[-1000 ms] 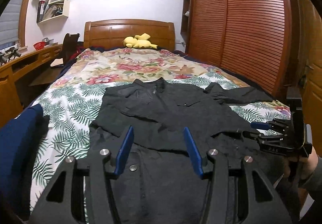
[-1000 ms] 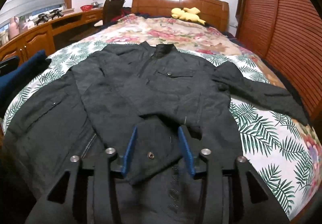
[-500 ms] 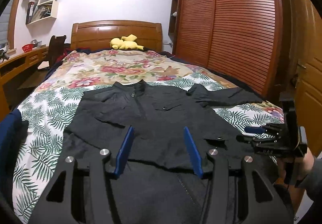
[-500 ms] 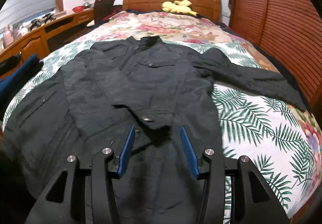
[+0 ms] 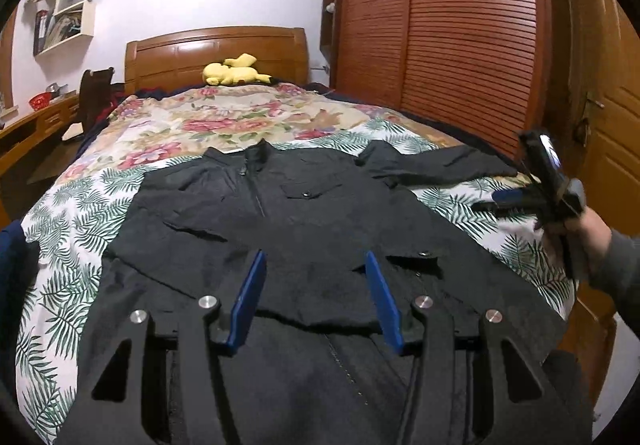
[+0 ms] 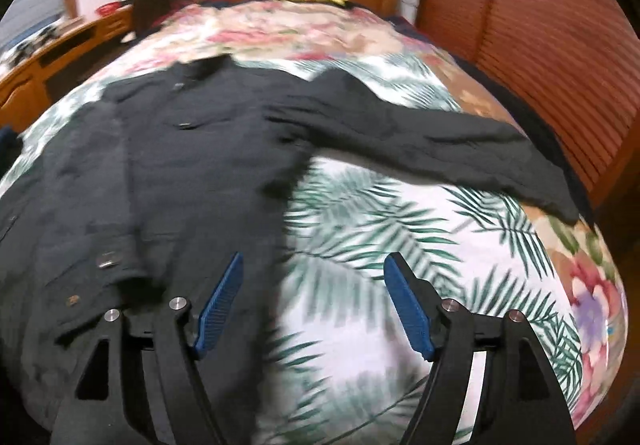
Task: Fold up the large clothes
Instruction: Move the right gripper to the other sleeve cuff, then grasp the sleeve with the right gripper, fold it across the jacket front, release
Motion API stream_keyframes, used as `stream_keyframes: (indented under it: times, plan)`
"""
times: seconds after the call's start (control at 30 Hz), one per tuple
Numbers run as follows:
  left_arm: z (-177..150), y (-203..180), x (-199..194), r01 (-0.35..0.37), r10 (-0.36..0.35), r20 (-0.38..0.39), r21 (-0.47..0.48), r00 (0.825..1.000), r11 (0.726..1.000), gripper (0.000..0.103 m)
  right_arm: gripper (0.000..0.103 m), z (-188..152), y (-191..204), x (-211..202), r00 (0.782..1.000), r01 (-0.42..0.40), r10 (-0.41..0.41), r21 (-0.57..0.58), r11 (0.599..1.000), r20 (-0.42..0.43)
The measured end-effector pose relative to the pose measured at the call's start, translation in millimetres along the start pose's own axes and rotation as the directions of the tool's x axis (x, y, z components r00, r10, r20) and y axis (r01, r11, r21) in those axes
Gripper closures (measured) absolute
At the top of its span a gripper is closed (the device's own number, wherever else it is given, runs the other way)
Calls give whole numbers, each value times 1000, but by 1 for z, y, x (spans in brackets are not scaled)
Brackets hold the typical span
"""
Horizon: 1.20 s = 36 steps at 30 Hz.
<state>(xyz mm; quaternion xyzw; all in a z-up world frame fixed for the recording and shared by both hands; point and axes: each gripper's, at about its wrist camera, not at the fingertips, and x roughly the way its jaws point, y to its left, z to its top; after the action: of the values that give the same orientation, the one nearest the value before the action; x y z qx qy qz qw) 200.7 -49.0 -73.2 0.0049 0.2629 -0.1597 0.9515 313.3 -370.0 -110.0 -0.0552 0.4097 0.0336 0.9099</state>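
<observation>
A large black jacket (image 5: 304,213) lies front up on the floral bedspread (image 5: 68,229), collar toward the headboard. One sleeve is folded across its front, its cuff (image 6: 105,260) near the hem. The other sleeve (image 6: 440,141) stretches out flat to the right. My left gripper (image 5: 315,257) hovers open over the lower front, with nothing between its pads. My right gripper (image 6: 316,257) hangs above the jacket's right edge and the bare bedspread; its jaws are opening and hold nothing. In the left wrist view the right gripper (image 5: 500,201) shows at the far right, held by a hand (image 5: 588,233).
A yellow plush toy (image 5: 232,73) lies by the wooden headboard (image 5: 216,49). Slatted wardrobe doors (image 5: 460,29) run along the bed's right side. A desk (image 6: 44,57) and a chair (image 5: 94,93) stand on the left. A dark blue garment (image 5: 12,257) lies at the bed's left edge.
My right gripper let go of the folded sleeve's cuff, swung right over the bedspread and widened its jaws. My left gripper drifted right along the jacket's lower front.
</observation>
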Motion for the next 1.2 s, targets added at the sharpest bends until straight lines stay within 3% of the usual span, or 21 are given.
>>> stream_keyframes:
  times: [0.23,0.73,1.0,1.03,1.13,1.2]
  plan:
    - [2,-11,-1,31,-31,-2,15,1000,999,52,28,24,-76,21,1000,-21,17,259,966,18]
    - [2,-16,15,52,-51,-50,23,997,998,52,28,41,-163,69,997,77,-68,491,868,-37]
    - [3,-11,24,64,-63,-74,7,995,998,52,28,49,-184,77,997,54,-76,562,825,17]
    - [3,-11,25,65,-64,-75,7,995,998,52,30,52,-185,80,996,65,-91,564,824,18]
    - [4,-10,26,64,-63,-76,15,995,998,52,91,62,-179,90,982,181,-187,483,857,-38]
    - [5,-8,27,59,-57,-79,13,995,998,52,94,64,-174,87,979,193,-204,459,867,-26]
